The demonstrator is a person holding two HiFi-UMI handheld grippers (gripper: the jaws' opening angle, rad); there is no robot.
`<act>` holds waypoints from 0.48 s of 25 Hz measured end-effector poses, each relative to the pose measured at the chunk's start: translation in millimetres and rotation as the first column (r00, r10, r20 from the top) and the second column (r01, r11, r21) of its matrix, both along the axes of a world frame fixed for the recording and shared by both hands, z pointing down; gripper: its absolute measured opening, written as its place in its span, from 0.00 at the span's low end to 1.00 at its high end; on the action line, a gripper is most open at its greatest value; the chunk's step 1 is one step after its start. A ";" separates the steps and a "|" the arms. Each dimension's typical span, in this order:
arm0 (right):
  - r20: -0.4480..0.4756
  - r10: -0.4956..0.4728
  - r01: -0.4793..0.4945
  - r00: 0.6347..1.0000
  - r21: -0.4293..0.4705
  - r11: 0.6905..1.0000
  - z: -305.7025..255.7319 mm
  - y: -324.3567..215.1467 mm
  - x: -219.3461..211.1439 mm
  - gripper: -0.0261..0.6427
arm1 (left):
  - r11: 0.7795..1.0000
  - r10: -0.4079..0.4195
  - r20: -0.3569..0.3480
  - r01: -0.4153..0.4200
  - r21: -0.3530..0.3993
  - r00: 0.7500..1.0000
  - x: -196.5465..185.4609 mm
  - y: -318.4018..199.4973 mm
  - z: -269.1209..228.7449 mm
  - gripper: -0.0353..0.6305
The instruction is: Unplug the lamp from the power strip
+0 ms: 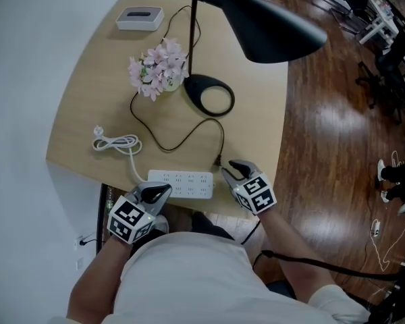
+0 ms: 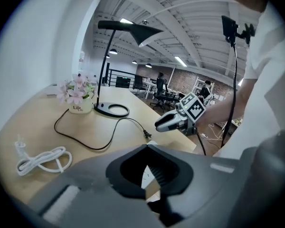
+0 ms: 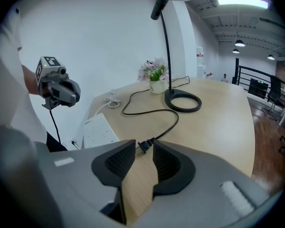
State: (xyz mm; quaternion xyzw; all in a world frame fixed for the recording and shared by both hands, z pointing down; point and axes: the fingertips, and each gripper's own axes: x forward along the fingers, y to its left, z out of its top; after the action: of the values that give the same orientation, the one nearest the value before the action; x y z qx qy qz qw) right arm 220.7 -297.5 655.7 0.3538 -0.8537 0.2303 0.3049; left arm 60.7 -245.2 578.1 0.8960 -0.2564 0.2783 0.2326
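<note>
Your right gripper, lower centre-right of the head view, has its jaws narrowly apart. The lamp's black plug lies on the wooden table at the gap between their tips, out of the white power strip and just past its right end. Your left gripper, jaws closed on nothing, sits at the strip's near left edge.

One black desk lamp, one white power strip, one black plug, one coiled white cable, one pot of pink flowers and one white box. Two grippers: the left gripper and the right gripper.
</note>
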 end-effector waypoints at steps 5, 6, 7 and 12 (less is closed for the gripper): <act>0.016 0.049 -0.050 0.999 0.071 0.996 -42.5 35.4 -7.4 0.21 | 0.997 -0.018 -0.100 0.025 0.071 0.995 -26.8 17.4 -41.9 0.06; 0.021 0.062 -0.064 0.998 0.087 0.994 -51.5 45.8 -11.2 0.21 | 0.996 -0.019 -0.116 0.029 0.089 0.993 -35.3 24.2 -49.8 0.06; 0.025 0.075 -0.077 0.997 0.103 0.992 -60.7 57.3 -15.9 0.21 | 0.994 -0.017 -0.131 0.031 0.106 0.991 -44.3 32.3 -57.5 0.06; 0.061 0.140 -0.149 0.988 0.168 0.974 -108.0 130.5 -54.2 0.21 | 0.987 -0.004 -0.190 0.034 0.158 0.982 -99.8 90.6 -90.7 0.06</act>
State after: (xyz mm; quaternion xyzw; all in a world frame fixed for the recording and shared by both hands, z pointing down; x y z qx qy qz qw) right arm 166.5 -167.0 547.7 0.4342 -0.8496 0.1857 0.2347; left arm -39.1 -154.5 487.3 0.9317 -0.2632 0.1679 0.1854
